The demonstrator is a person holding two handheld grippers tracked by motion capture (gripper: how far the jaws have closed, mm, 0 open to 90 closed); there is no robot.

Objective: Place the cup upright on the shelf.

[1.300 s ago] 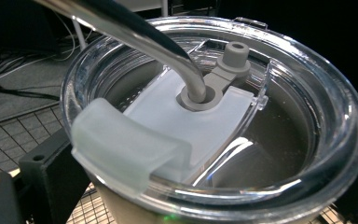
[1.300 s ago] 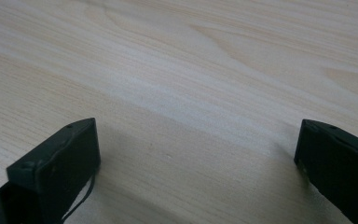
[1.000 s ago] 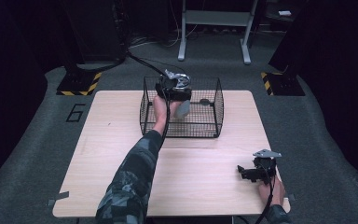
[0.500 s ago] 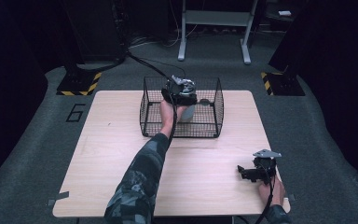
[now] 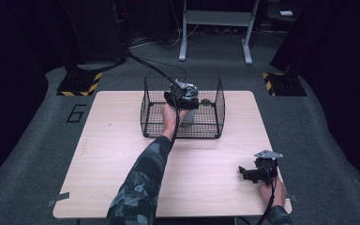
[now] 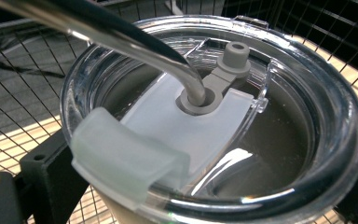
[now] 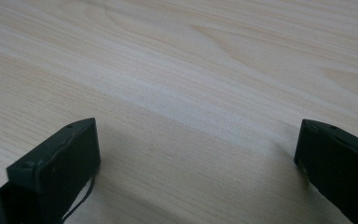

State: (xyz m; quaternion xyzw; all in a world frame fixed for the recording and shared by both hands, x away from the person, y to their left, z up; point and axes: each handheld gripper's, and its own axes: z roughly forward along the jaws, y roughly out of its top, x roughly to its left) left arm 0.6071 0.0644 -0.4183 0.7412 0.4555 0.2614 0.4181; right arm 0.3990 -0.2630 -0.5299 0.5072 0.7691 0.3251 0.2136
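A tumbler (image 5: 188, 116) with a clear lid (image 6: 242, 140) and a bent metal straw (image 6: 121, 35) hangs inside the black wire basket (image 5: 145, 110). My left gripper (image 5: 183, 94) is shut on it from above, and its black jaws press the cup's sides just under the lid in the left gripper view (image 6: 205, 196). A grey stopper (image 6: 235, 56) sticks up beside the straw hole. My right gripper (image 5: 255, 174) rests low at the table's front right, open, with bare wood between its jaws (image 7: 196, 158).
The basket stands at the far middle of the wooden table (image 5: 98, 154). Its wire walls (image 6: 23, 93) surround the tumbler closely. A camouflage sleeve (image 5: 140, 183) crosses the table's middle. Dark floor and a stand's legs (image 5: 215, 28) lie beyond the table.
My left gripper has carried the tumbler a little to the right and lower inside the basket. The right gripper has stayed still.
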